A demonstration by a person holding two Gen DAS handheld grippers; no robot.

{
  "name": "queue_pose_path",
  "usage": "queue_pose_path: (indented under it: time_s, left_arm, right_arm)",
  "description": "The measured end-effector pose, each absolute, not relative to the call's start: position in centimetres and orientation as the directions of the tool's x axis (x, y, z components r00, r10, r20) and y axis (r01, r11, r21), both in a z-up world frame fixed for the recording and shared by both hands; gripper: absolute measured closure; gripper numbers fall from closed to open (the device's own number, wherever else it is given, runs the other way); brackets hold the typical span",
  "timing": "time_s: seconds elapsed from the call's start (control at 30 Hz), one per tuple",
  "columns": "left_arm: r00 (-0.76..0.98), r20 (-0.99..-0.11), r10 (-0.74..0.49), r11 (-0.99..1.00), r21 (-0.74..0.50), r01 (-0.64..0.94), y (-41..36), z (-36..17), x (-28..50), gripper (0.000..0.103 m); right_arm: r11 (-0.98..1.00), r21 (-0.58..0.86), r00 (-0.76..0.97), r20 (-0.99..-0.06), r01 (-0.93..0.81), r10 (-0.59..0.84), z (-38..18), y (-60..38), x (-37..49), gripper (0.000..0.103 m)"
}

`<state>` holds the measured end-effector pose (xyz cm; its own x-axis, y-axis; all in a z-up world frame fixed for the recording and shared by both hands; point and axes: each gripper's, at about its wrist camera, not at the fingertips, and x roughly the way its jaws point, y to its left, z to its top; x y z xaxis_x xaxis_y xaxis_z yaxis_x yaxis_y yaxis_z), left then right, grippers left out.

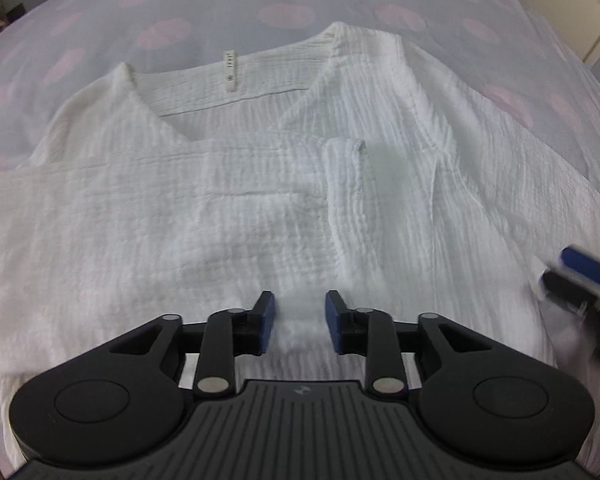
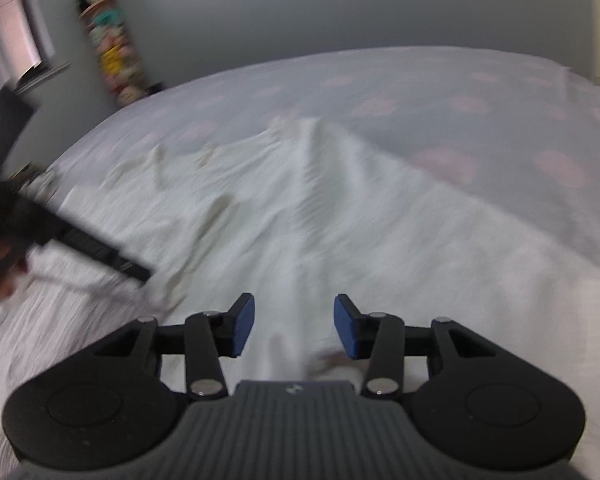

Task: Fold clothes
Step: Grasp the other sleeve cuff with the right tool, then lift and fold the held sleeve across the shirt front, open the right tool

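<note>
A white crinkled V-neck shirt [image 1: 228, 200] lies flat on the bed, neck away from me, with its left sleeve [image 1: 340, 184] folded across the chest. My left gripper [image 1: 300, 322] is open and empty, just above the shirt's lower middle. My right gripper [image 2: 294, 326] is open and empty over the shirt's right side [image 2: 300, 208]; it also shows blurred at the right edge of the left wrist view [image 1: 580, 276]. The left gripper's body [image 2: 80, 236] shows blurred at the left of the right wrist view.
The bed sheet [image 1: 284, 12] is pale lavender with pink blotches and spreads around the shirt. A grey wall [image 2: 300, 8] stands behind the bed. A colourful hanging column of toys [image 2: 108, 40] is at the far left corner.
</note>
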<state>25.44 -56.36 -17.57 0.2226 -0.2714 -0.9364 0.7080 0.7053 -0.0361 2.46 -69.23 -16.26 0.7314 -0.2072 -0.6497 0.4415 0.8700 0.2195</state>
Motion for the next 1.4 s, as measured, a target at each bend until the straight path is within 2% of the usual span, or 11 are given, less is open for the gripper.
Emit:
queue_pose_path:
  time_s: [0.2,0.23,0.3,0.33,0.53,0.67,0.87,0.93,1.0,1.17,1.4]
  left_arm:
    - [0.242,-0.930,-0.276,0.725,-0.037,0.688,-52.9,-16.0,23.3,0.074]
    - [0.253,-0.929,-0.271,0.721,-0.022,0.693,-52.5,-15.8,22.9,0.074]
    - [0.266,-0.927,-0.266,0.719,-0.007,0.695,-51.7,-15.4,22.2,0.073]
    - [0.267,-0.926,-0.267,0.723,-0.010,0.691,-51.2,-15.2,21.9,0.073]
    - [0.235,-0.920,-0.315,0.772,-0.104,0.628,-48.9,-14.9,21.1,0.073]
    - [0.242,-0.916,-0.320,0.778,-0.109,0.619,-48.3,-14.4,20.7,0.073]
    - [0.249,-0.905,-0.344,0.794,-0.139,0.592,-47.3,-13.8,20.9,0.072]
    - [0.247,-0.900,-0.360,0.795,-0.157,0.586,-46.8,-13.6,20.9,0.072]
    - [0.251,-0.893,-0.374,0.794,-0.168,0.584,-45.8,-13.3,20.8,0.072]
    - [0.284,-0.879,-0.383,0.818,-0.180,0.547,-42.3,-12.4,21.7,0.072]
    - [0.318,-0.869,-0.379,0.854,-0.196,0.482,-36.7,-11.7,23.7,0.071]
  right_arm:
    - [0.817,0.054,0.639,-0.652,0.575,-0.407,-14.8,-71.0,-0.4,0.053]
    - [0.799,0.000,0.606,-0.652,0.601,-0.456,-14.6,-71.2,-0.7,0.051]
    - [0.749,-0.117,0.529,-0.637,0.653,-0.561,-14.4,-71.6,-1.1,0.037]
    - [0.724,-0.157,0.497,-0.628,0.672,-0.598,-14.5,-71.9,-1.3,0.037]
    - [0.679,-0.169,0.405,-0.692,0.714,-0.598,-16.7,-74.1,-2.0,0.039]
    - [0.649,-0.219,0.337,-0.710,0.729,-0.618,-18.5,-74.7,-2.1,0.044]
    - [0.645,-0.194,0.332,-0.728,0.739,-0.600,-19.6,-75.7,-2.5,0.044]
    - [0.645,-0.180,0.344,-0.724,0.743,-0.598,-19.4,-75.8,-2.8,0.053]
    - [0.635,-0.175,0.350,-0.711,0.753,-0.610,-19.1,-75.9,-3.1,0.089]
    - [0.620,-0.130,0.373,-0.697,0.773,-0.612,-18.5,-76.2,-3.6,0.096]
    - [0.606,-0.035,0.463,-0.612,0.795,-0.642,-13.4,-75.5,-4.9,0.097]
